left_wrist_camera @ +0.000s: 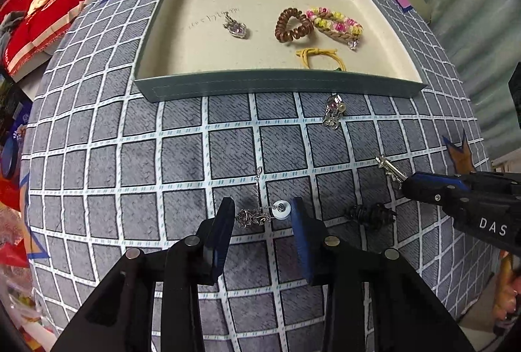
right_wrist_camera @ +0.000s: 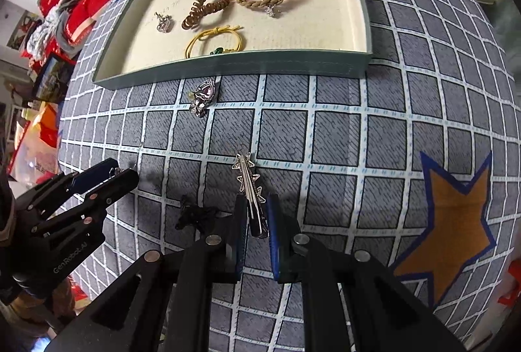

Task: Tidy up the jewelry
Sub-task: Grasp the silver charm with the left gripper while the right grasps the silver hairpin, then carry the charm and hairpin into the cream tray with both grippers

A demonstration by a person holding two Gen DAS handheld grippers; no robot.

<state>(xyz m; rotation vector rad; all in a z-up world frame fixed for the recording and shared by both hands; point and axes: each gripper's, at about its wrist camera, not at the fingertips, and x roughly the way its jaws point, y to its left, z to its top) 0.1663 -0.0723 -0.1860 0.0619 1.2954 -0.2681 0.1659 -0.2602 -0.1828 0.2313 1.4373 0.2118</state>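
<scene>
In the left wrist view, the left hand-held gripper (left_wrist_camera: 262,213) points down at the grey checked cloth covering the worktop (left_wrist_camera: 182,156), its jaws apart on either side of a silver chain earring with a rose charm and a white round backing (left_wrist_camera: 260,215); I cannot tell whether the pads touch it yet. At twelve o'clock lies the shallow cream-lined tray with grey-blue walls (left_wrist_camera: 280,85), already holding a small silver heart pendant (left_wrist_camera: 237,28), a brown coiled hair tie (left_wrist_camera: 293,25), a pink-and-yellow beaded woven bracelet (left_wrist_camera: 337,23) and a yellow cord bracelet (left_wrist_camera: 320,57). Outside it, just below the near wall at one o'clock, rests a silver pink-stone charm (left_wrist_camera: 333,111); at three o'clock a black coiled hair tie (left_wrist_camera: 371,213) lies on the cloth. In the right wrist view, the right hand-held gripper (right_wrist_camera: 255,215) is clamped on a silver star-studded hair clip (right_wrist_camera: 249,182), its tip at twelve o'clock. By my reckoning the job is about half done: four pieces sit in the tray, four remain outside, two of them now at the grippers.
</scene>
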